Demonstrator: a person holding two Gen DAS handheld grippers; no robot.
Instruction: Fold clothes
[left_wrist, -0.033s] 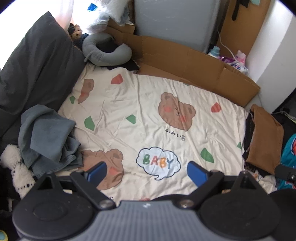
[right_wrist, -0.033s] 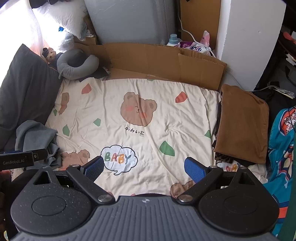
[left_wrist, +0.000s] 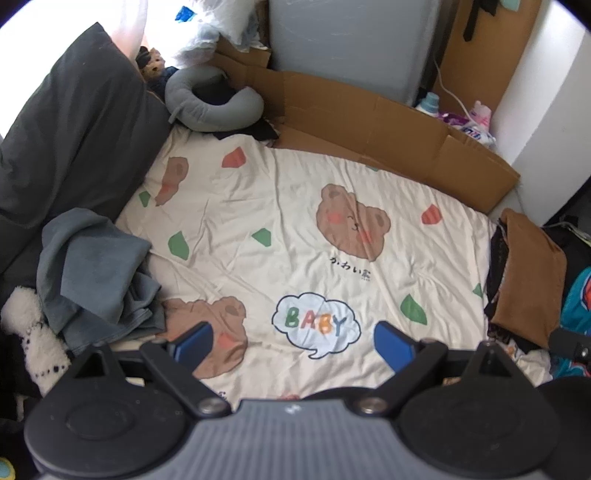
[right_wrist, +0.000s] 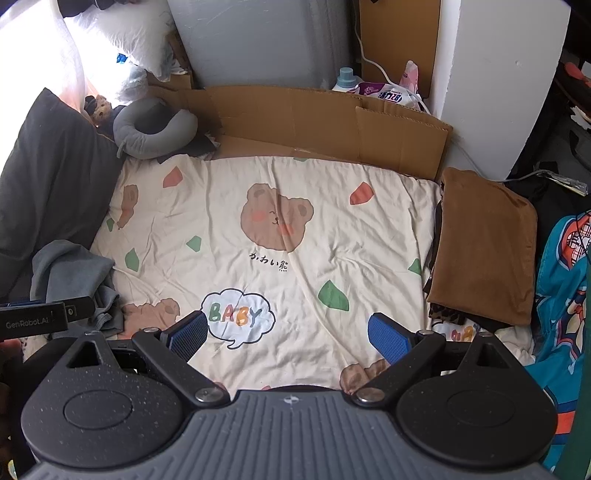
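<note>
A crumpled grey-blue garment lies at the bed's left edge; it also shows in the right wrist view. A folded brown garment tops a stack of clothes at the right edge, also in the right wrist view. My left gripper is open and empty, held above the cream bear-print sheet near the front. My right gripper is open and empty above the same sheet. The left gripper's body shows at the right wrist view's left edge.
A dark grey pillow lines the left side. A grey neck pillow lies at the far left corner. Cardboard borders the far edge, with bottles behind it. A white plush sits front left. Blue patterned fabric hangs right.
</note>
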